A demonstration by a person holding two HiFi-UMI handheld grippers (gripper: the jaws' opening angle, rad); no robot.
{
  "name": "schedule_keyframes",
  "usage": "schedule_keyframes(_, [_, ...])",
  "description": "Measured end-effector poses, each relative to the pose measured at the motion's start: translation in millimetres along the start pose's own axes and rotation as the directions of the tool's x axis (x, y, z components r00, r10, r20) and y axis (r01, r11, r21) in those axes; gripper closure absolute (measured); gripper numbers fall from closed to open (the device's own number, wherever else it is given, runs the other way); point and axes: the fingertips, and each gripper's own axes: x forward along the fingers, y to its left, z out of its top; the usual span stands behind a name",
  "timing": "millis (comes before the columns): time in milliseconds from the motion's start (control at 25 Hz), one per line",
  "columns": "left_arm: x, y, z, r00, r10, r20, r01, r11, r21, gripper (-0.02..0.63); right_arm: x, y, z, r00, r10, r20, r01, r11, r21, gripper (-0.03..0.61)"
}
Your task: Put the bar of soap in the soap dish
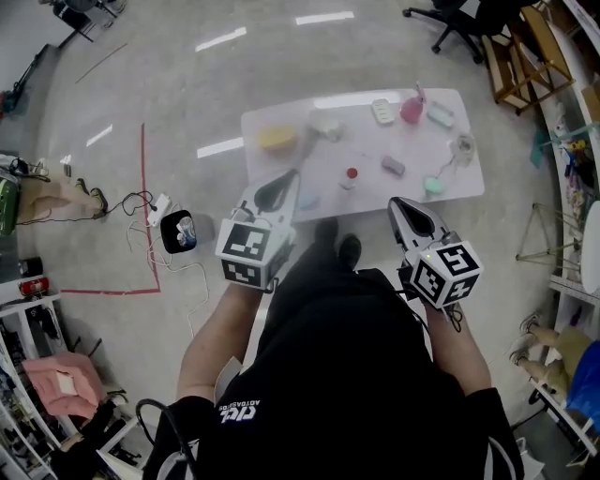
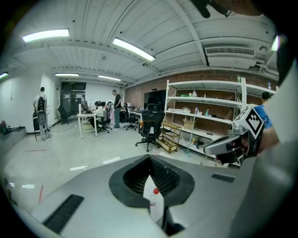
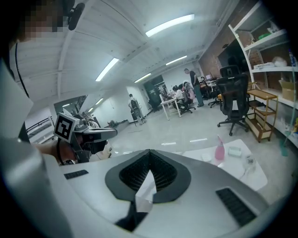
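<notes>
While both hover short of the white rectangular table (image 1: 366,145), left gripper (image 1: 292,175), right gripper (image 1: 395,202), ribbed jaws pressed together (empty).

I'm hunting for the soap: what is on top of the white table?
On the white table, among others: a pink bottle, a yellow item, a red-capped bottle, a grey bar, a white dish. The left gripper covers part of its near edge.

- Soap dish (image 1: 382,112) is set just left of spray bottle (image 1: 412,106), at far edge of table (image 1: 361,141).
- Small capped bottle (image 1: 351,177) is placed nr front edge, centre.
- Office chair (image 1: 457,23) is seen beyond table, to the right.
</notes>
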Motion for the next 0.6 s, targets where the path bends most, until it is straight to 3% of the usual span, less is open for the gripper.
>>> schedule_keyframes(280, [27, 38, -29, 0.999, 0.008, -0.035, -0.009, 0.999, -0.033, 0.604, 40, 4, 4, 0.995, 0.004, -0.099, -0.003, 1.0, 0.006, 0.565])
schedule_keyframes(440, [44, 59, -52, 0.998, -0.032, -0.051, 0.027, 0.996, -0.086, 0.604, 67, 0, 7, 0.988, -0.019, -0.156, 0.017, 1.0, -0.01, 0.565])
schedule_keyframes(600, [69, 75, -64, 0.996, -0.07, -0.062, 0.065, 0.994, -0.083, 0.604, 86, -9, 10, 0.982, -0.029, -0.185, 0.029, 1.0, 0.001, 0.565])
